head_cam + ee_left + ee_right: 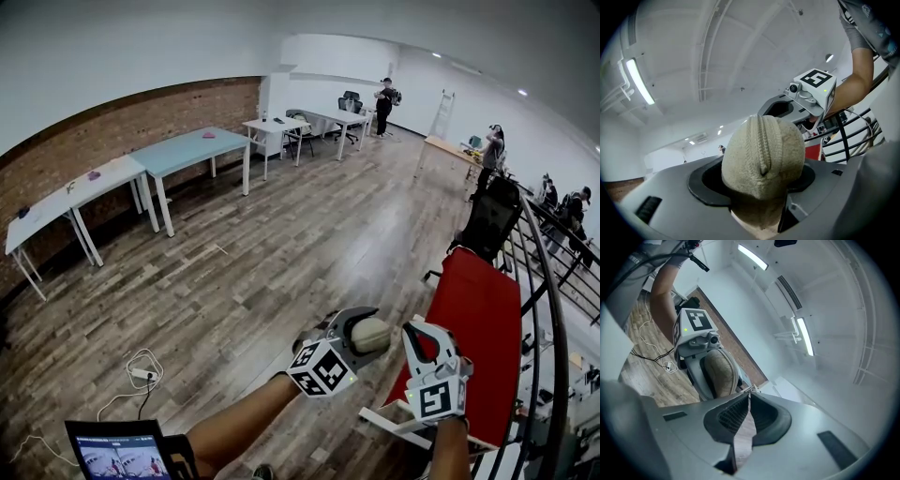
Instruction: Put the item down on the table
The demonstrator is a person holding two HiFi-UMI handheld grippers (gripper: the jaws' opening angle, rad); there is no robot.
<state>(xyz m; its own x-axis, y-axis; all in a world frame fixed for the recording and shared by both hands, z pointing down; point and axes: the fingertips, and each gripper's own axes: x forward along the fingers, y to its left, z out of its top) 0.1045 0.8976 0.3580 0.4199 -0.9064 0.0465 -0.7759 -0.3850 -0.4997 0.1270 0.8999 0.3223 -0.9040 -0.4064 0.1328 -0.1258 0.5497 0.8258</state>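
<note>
In mid-air, left claw [366,331] pinches a knitted roll [761,154], seemingly end-outward; right claw [749,398] pressed together

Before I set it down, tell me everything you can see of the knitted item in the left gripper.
The knitted item is a beige, rounded, soft-looking bundle with a raised ribbed seam down its middle. The left gripper is shut on it, jaws against its sides, its top bulging past them. It hangs in the air, touching nothing else.

knit item [761,157]: lower end hidden between left fingers [670,201] | tablet [120,457]: cut off at bottom edge | small objects [94,174] on far surface [124,168]: too small to identify
</note>
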